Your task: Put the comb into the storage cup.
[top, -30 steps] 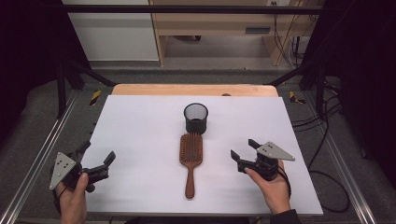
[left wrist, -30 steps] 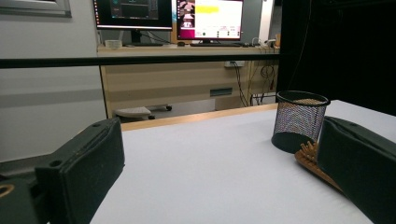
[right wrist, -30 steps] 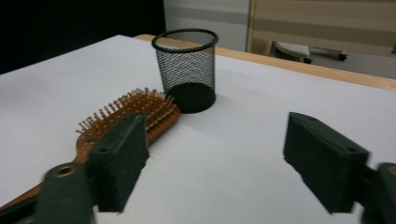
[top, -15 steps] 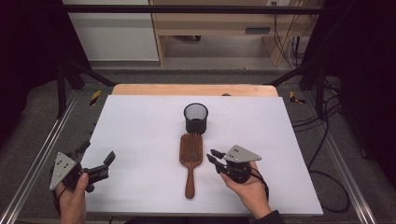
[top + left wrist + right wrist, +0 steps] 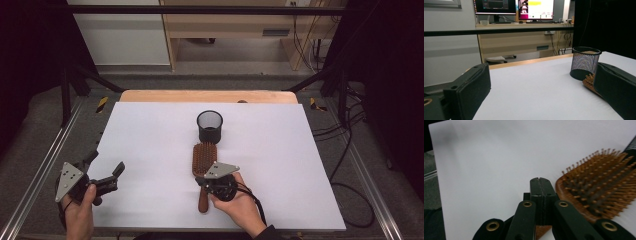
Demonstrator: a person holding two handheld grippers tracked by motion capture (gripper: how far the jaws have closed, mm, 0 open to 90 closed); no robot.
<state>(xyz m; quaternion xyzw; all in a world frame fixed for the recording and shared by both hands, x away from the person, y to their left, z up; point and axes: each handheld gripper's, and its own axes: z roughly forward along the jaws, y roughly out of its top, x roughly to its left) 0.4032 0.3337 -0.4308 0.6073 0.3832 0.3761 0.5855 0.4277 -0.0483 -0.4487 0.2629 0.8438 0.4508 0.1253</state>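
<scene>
On the table lay one wooden hairbrush and one black mesh cup (set just beyond the brush); two claws were there, left claw and right claw.

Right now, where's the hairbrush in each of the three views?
High view: hairbrush at table centre, handle toward the person, under the right gripper.
Left gripper view: its bristle tip at right, beside the jaw.
Right gripper view: brush head at right.
Shared landmark: the black mesh cup just beyond the brush.
</scene>
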